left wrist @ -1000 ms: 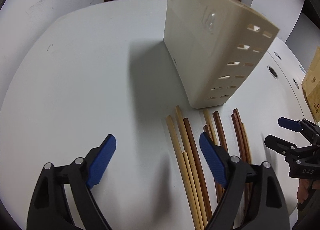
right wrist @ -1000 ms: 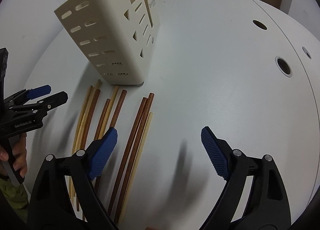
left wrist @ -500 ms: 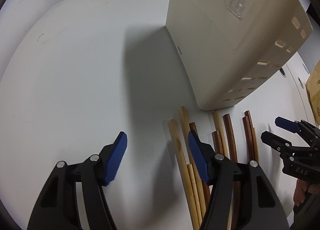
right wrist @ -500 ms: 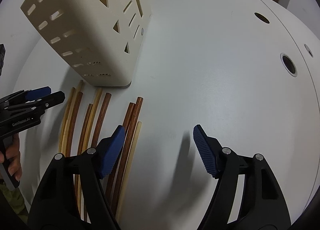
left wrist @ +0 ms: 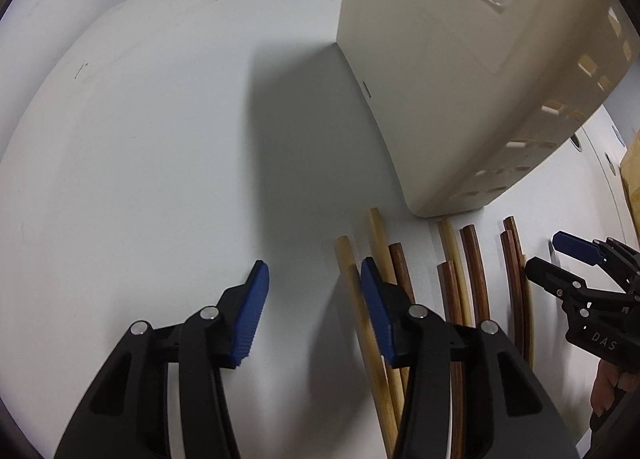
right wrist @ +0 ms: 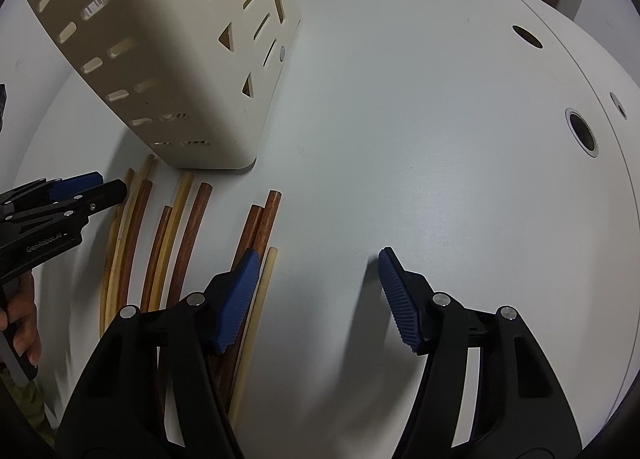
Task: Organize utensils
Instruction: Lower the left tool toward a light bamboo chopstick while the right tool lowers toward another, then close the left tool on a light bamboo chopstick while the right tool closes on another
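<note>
Several light and dark wooden chopsticks [left wrist: 452, 291] lie side by side on the white table, in front of a cream slotted utensil holder [left wrist: 460, 79]. They also show in the right wrist view [right wrist: 176, 235], below the holder [right wrist: 168, 59]. My left gripper [left wrist: 314, 313] is open and empty, low over the table just left of the chopsticks. My right gripper [right wrist: 316, 299] is open and empty, its left finger over the rightmost chopsticks. Each gripper shows in the other's view, the right one [left wrist: 560, 259] and the left one [right wrist: 86, 189].
The round white table [right wrist: 440, 119] has cable holes [right wrist: 582, 133] on its right part. A brown cardboard box [left wrist: 632, 175] sits at the far right edge of the left wrist view. A wall and dark doorway lie beyond the table.
Both grippers have moved forward and down toward the holder and chopsticks. The jaws of both have narrowed but stay open.
</note>
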`<state>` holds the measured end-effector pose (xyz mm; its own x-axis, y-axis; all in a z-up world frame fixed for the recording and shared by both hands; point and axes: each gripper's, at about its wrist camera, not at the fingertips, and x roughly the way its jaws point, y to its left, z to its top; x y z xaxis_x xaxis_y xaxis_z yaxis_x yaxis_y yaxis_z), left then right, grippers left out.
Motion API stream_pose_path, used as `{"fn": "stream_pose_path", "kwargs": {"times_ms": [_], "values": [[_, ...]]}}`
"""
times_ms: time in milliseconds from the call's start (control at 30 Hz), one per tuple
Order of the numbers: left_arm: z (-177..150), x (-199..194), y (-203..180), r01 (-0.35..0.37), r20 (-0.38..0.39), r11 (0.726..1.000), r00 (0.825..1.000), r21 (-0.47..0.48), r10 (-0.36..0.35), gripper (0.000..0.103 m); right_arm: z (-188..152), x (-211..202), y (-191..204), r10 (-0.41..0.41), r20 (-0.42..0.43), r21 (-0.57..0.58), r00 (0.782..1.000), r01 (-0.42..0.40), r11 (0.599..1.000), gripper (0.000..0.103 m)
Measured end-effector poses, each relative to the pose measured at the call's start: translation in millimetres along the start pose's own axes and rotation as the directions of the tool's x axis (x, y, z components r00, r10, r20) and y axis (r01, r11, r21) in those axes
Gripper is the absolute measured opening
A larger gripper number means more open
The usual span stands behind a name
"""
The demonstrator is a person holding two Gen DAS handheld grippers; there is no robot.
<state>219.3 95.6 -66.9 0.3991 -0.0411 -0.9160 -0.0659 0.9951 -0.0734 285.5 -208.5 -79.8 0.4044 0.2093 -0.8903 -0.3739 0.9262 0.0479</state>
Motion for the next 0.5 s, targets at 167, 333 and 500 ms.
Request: {"fn": "stream_pose_path", "kwargs": {"times_ms": [167, 333, 500], "values": [[-1, -3, -3, 0.000, 0.005, 1.000, 1.000, 0.004, 0.000, 0.047, -2, 1, -3, -0.011, 0.006, -0.006, 1.000, 0.011, 1.000, 0.058], [-2, -8, -10, -0.015, -0.001, 1.000, 1.000, 0.020, 0.015, 0.047, -2, 2, -1, -0.029, 0.007, -0.019, 1.000, 0.029, 0.999, 0.058], [-1, -11, -15, -0.038, -0.009, 0.999, 0.999, 0.028, 0.038, 0.041, -6, 2, 9, -0.069, -0.002, -0.044, 0.998, 0.069, 0.997, 0.058]]}}
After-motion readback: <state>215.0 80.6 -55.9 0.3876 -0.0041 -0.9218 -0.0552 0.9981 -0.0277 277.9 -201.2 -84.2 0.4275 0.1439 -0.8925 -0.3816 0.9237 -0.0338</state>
